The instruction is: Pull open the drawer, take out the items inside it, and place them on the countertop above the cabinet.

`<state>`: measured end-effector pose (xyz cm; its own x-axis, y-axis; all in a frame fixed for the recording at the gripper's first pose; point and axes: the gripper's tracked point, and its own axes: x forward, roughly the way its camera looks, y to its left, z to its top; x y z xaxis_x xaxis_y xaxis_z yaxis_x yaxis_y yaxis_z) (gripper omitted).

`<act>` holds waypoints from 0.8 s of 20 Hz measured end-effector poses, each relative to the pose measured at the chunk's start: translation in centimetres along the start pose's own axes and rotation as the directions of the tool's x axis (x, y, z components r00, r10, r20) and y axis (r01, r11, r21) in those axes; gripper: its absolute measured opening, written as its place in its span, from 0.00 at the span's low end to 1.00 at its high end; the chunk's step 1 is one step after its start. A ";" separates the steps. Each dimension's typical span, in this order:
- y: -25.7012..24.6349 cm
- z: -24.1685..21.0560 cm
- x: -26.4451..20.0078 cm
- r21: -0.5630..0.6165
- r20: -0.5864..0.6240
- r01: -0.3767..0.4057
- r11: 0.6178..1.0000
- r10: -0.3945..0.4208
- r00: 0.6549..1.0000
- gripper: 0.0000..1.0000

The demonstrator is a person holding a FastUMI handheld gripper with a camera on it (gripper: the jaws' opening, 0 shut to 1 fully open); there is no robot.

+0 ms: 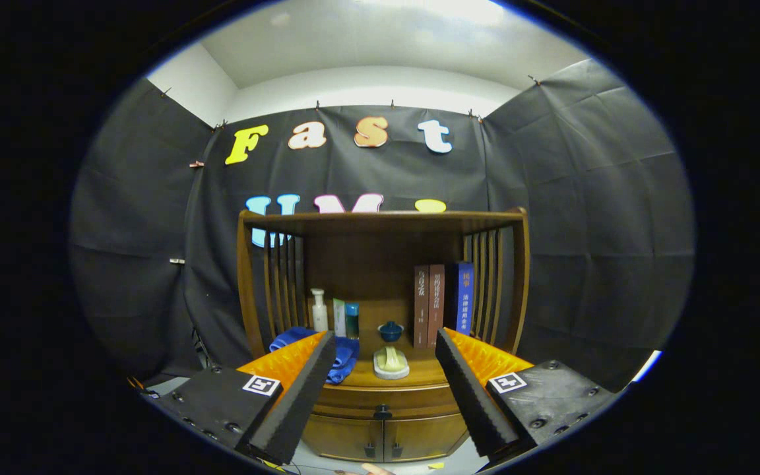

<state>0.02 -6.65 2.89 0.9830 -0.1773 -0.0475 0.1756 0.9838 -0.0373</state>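
A brown wooden cabinet point(380, 402) stands ahead of me, beyond my fingers. Its drawer point(386, 399) sits closed under the countertop point(419, 375), with a small dark knob point(382, 413) at its middle. On the countertop lie a blue cloth point(347, 349) at the left, a pale yellow item on a white dish point(390, 363) in the middle and a small blue lidded pot point(390, 331) behind it. My gripper point(385, 343) is open, its fingers spread wide with nothing between them, well short of the drawer. The drawer's contents are hidden.
Slatted side rails and a top shelf point(380, 221) enclose the countertop. At the back stand a white pump bottle point(318, 311), a green box and teal bottle point(347, 318), and three upright books point(443, 305). Two lower doors point(383, 439) sit below the drawer.
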 end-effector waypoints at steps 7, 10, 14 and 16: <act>-0.9 0.1 -1.1 0.012 0.000 0.010 1.000 -0.010 1.000 1.00; -1.3 0.0 -1.1 0.005 -0.004 0.009 1.000 -0.009 1.000 1.00; -1.4 -0.3 -1.1 0.010 -0.013 0.001 1.000 -0.001 1.000 1.00; -1.5 -0.3 -1.2 0.011 -0.015 0.000 1.000 0.000 1.000 1.00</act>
<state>-1.43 -7.95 2.72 0.9822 -0.1774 -0.0620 0.1761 0.9840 -0.0261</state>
